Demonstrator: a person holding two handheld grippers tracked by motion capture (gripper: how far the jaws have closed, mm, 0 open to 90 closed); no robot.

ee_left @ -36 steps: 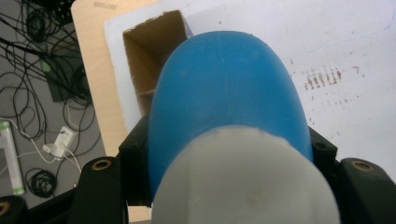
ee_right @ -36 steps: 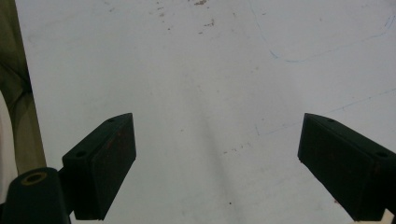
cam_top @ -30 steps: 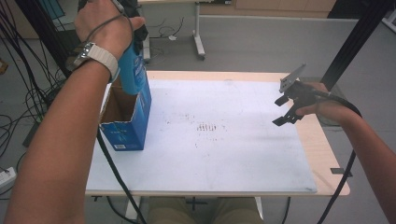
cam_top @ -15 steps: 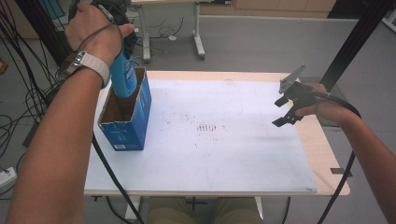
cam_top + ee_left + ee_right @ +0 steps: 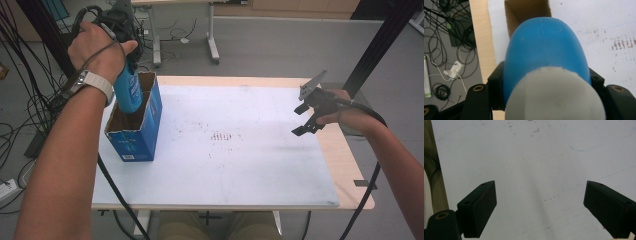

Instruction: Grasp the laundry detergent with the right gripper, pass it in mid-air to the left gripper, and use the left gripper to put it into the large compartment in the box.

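Note:
A blue bottle with a white cap hangs neck-up, its base lowered into the open top of a blue cardboard box at the table's left. My left gripper is shut on the bottle near its cap, its black jaws pressed against both sides. In the left gripper view the bottle hides most of the box's brown inside. My right gripper hovers over the right part of the white mat, jaws wide apart; in the right gripper view nothing lies between them.
A white mat with faint brown marks covers the wooden table. Cables lie on the floor to the left. A black frame post rises at the back right. Desk legs stand behind the table.
My left hand has come down and toward the box with the bottle, whose base now dips into the box opening. The right gripper has stayed put.

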